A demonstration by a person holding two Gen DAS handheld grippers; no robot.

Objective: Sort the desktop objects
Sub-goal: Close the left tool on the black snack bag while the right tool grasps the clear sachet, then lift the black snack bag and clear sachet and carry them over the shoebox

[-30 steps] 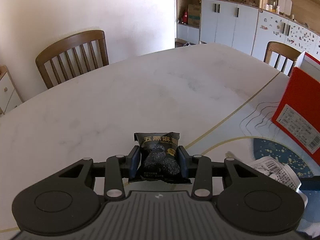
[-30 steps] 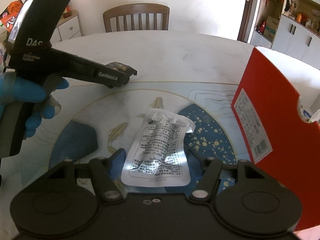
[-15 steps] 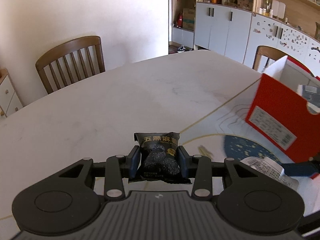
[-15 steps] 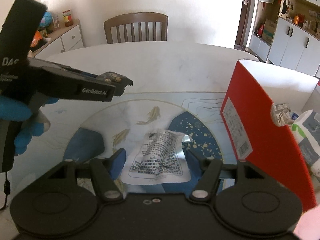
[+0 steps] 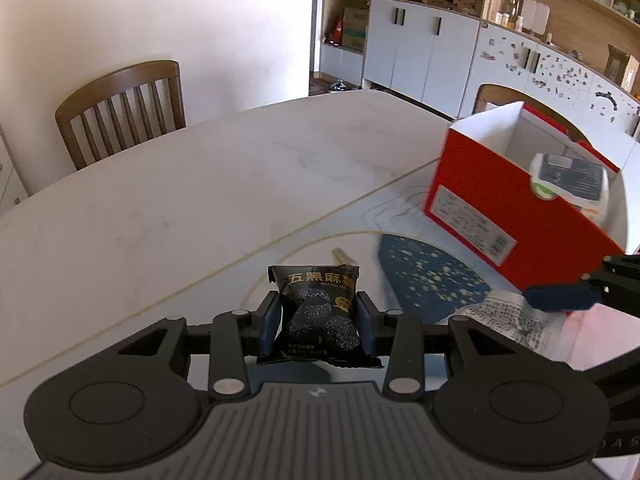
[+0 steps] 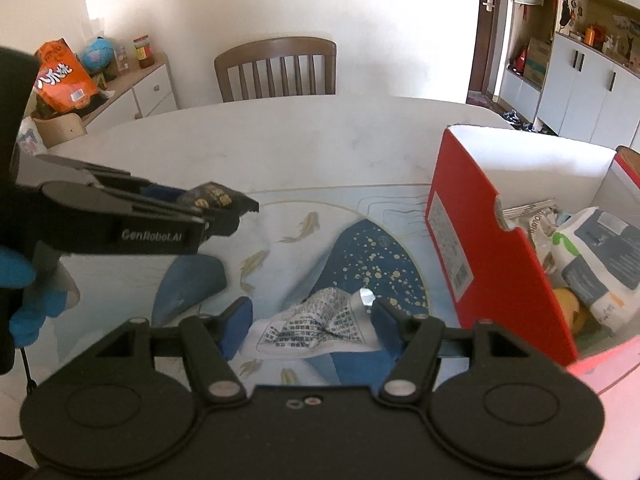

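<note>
A person stands at a white marble table (image 5: 168, 208) and holds one pair of tongs in each hand. The left gripper (image 5: 318, 320) is closed on a small black snack packet (image 5: 320, 312); the two blue pads press on its left and right sides, and the packet stands upright between them, above the table. In the right wrist view the same gripper (image 6: 224, 216) comes in from the left side, and a hand in a blue glove (image 6: 24, 300) holds its handle.

The right gripper (image 6: 310, 324) has its jaws quite wide, and a white sachet with small black print (image 6: 316, 324) sits between the blue fingers. The sachet is bent and crumpled there, and it looks lifted off the table, so the jaws grip it at its two edges. In the left wrist view this sachet (image 5: 516, 320) is at the right, just near the red box.

The red cardboard box (image 6: 492, 248) stands on the right side of the table, open at the top, white inside. Some packets already lie in it, among them a white and grey pouch (image 6: 600, 256). Under the grippers the table has a painted picture with a dark blue patch (image 6: 372, 256) and small fishes. A wooden chair (image 6: 276, 68) stands at the far side of the table.
</note>
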